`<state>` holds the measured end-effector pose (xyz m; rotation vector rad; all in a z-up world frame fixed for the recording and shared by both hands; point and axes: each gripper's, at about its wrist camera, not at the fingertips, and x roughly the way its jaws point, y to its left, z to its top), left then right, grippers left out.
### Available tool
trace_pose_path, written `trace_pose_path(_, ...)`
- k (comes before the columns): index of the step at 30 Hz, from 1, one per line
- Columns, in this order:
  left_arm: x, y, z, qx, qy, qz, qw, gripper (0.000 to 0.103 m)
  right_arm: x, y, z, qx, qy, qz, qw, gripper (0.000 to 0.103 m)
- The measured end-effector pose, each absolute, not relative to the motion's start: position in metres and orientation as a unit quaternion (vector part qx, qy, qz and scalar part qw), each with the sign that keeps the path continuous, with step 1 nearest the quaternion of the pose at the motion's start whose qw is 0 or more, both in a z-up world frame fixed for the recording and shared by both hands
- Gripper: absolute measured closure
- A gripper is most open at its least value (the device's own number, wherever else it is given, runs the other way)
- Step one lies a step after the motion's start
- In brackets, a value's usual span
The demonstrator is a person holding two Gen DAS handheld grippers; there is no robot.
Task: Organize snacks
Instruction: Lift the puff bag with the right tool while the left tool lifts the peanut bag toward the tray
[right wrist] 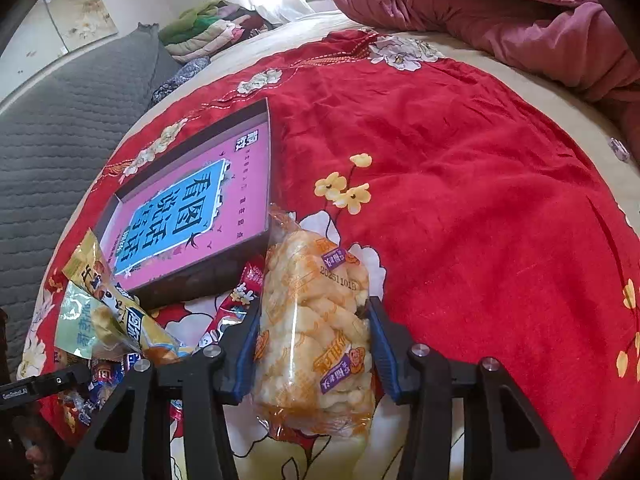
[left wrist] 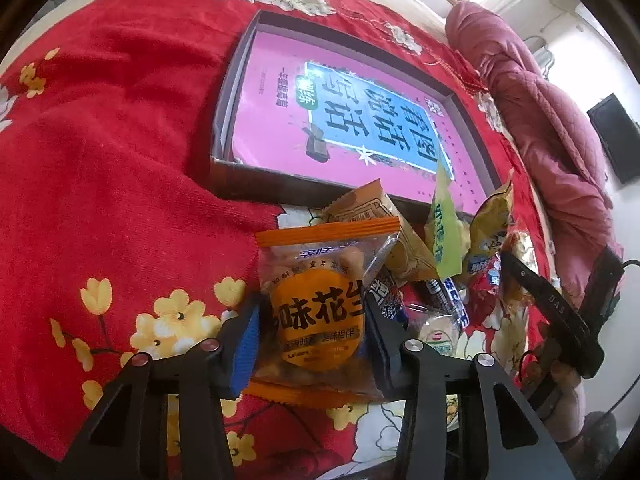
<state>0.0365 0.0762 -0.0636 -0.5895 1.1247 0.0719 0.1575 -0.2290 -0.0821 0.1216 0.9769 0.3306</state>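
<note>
My left gripper [left wrist: 312, 340] is shut on an orange peanut snack packet [left wrist: 320, 312], its blue pads pressing both sides. Beyond it lies a pile of snack packets [left wrist: 452, 236] against the near wall of a shallow dark box [left wrist: 256, 184] lined with a pink book cover. My right gripper [right wrist: 312, 344] is shut on a clear packet of pale puffed rice crackers [right wrist: 312, 320], which stands between the pads. To its left the same box [right wrist: 208, 284] and more loose packets [right wrist: 108, 312] show. The right gripper's black body [left wrist: 560, 312] appears at the right of the left wrist view.
Everything rests on a red flowered cloth [right wrist: 460, 200] spread over a bed. A pink quilt [right wrist: 500, 12] is bunched at the far side, and a grey quilted pad [right wrist: 68, 128] lies at the left. Folded clothes [right wrist: 200, 36] sit in the far corner.
</note>
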Motion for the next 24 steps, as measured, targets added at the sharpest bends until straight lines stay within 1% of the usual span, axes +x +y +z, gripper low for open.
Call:
trace_pose_path(9,0.03,0.076,-0.05,-0.259,0.506,0.038,0.822,0.056,0.151,-0.231,-0.076,0.055,0.46,0.152,0.873,0.054)
trace_pose_path(15,0.023,0.086,-0.043,-0.271,0.494,0.045,0.825,0.056,0.145,-0.232,-0.07,0.046,0.45,0.148,0.88,0.054)
trace_pose_path(24,0.017,0.092,-0.029,-0.26,0.471,0.061,0.84,0.056,0.137,-0.22,-0.049,0.02,0.411,0.167,0.896,0.054)
